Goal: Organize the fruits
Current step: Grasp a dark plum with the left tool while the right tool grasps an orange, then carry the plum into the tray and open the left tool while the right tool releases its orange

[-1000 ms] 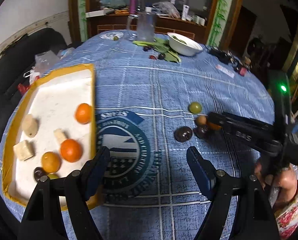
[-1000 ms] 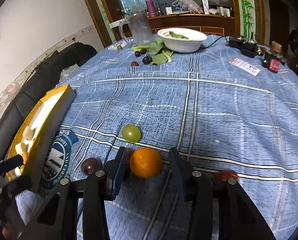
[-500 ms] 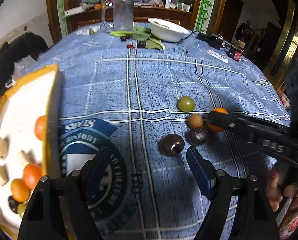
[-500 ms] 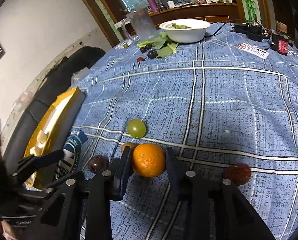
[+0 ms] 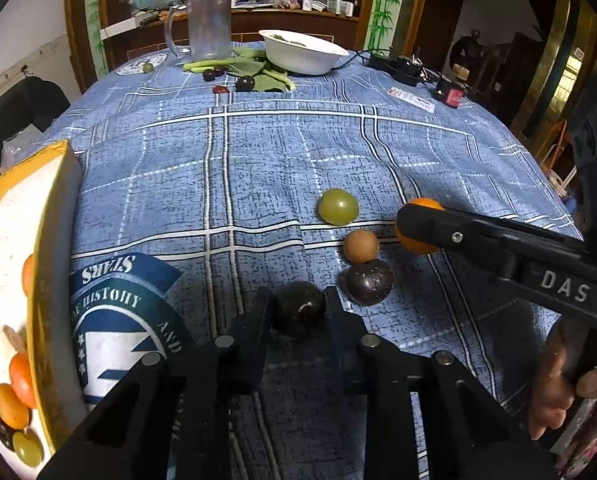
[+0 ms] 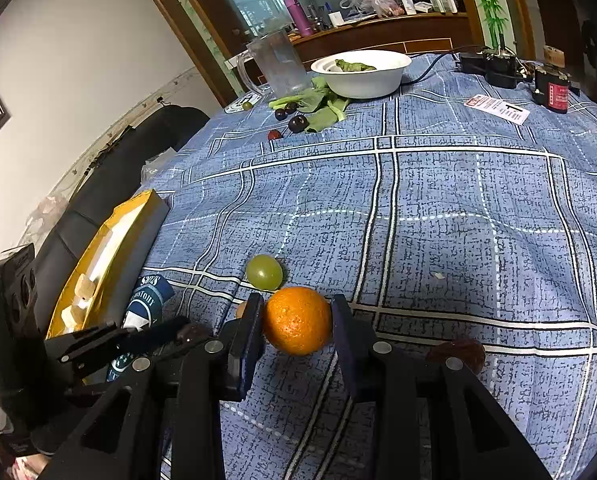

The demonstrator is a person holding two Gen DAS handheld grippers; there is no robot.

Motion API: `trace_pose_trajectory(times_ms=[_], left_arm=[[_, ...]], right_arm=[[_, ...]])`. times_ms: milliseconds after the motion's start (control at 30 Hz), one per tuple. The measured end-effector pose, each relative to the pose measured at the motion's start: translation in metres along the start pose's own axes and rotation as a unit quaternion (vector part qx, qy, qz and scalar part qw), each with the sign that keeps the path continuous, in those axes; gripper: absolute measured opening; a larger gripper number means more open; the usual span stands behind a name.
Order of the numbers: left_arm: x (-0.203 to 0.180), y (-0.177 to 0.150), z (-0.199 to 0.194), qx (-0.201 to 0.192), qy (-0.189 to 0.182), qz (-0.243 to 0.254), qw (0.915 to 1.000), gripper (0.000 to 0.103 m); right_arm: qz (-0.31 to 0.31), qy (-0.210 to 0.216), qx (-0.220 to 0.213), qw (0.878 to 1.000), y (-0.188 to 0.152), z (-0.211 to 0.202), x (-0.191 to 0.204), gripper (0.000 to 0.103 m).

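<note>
Now left tongs (image 5: 298, 308) clench a dark plum (image 5: 298, 307); right tongs (image 6: 298, 320) seemingly grip the orange (image 6: 297, 320).

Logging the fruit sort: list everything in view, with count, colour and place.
orange: one, orange, between the right tongs' pads
held plum: one, dark, in the left tongs
loose plum: one, dark, right of held plum
grape: one, green, on the cloth
brown fruit: one, tan, between grape and loose plum
tray: one, yellow-rimmed, left edge, fruit inside
bowl: one, white, far side
mug: one, clear, beside bowl
left tongs: black, shut
right tongs: black, gripping
</note>
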State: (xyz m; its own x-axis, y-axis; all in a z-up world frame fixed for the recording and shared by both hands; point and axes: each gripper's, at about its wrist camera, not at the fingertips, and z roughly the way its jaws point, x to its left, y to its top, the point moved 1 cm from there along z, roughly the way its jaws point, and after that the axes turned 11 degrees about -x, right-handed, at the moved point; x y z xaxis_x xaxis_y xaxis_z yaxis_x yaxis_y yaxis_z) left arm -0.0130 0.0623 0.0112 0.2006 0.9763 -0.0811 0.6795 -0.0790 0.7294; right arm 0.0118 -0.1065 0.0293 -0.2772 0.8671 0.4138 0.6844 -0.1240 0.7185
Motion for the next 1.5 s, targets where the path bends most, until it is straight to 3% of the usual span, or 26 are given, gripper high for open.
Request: trace_pose_trajectory(times_ms=[433, 700, 800, 967, 1267, 1500], left_arm=[[0.066, -0.001, -0.074, -0.061, 0.034, -0.101, 0.9924, 0.024], [0.140, -0.005, -0.120, -0.097, 0.115, -0.150, 0.9772, 0.025], [0.169, -0.003, -0.126, -0.095, 0.154, -0.159, 0.9705, 0.025], [0.205, 0.009, -0.115, -0.063, 0.181, -0.144, 0.9708, 0.025], [0.259, 0.015, -0.072, 0.003, 0.163, -0.184, 0.9693, 0.025], [0.267, 0.013, -0.069, -0.005, 0.143, -0.206, 0.9682, 0.025]], right_arm=[[-0.005, -0.006, -0.015, 1.000, -0.001, -0.006, 0.003, 0.036], [-0.017, 0.007, -0.014, 1.000, 0.003, -0.011, 0.029, 0.037], [-0.031, 0.031, -0.001, 0.999, 0.006, -0.006, 0.056, 0.037], [-0.069, 0.079, 0.022, 0.994, 0.008, 0.012, 0.119, 0.037], [-0.152, 0.127, 0.067, 0.978, -0.015, 0.064, 0.231, 0.038], [-0.201, 0.114, 0.096, 0.968, -0.026, 0.109, 0.274, 0.038]])
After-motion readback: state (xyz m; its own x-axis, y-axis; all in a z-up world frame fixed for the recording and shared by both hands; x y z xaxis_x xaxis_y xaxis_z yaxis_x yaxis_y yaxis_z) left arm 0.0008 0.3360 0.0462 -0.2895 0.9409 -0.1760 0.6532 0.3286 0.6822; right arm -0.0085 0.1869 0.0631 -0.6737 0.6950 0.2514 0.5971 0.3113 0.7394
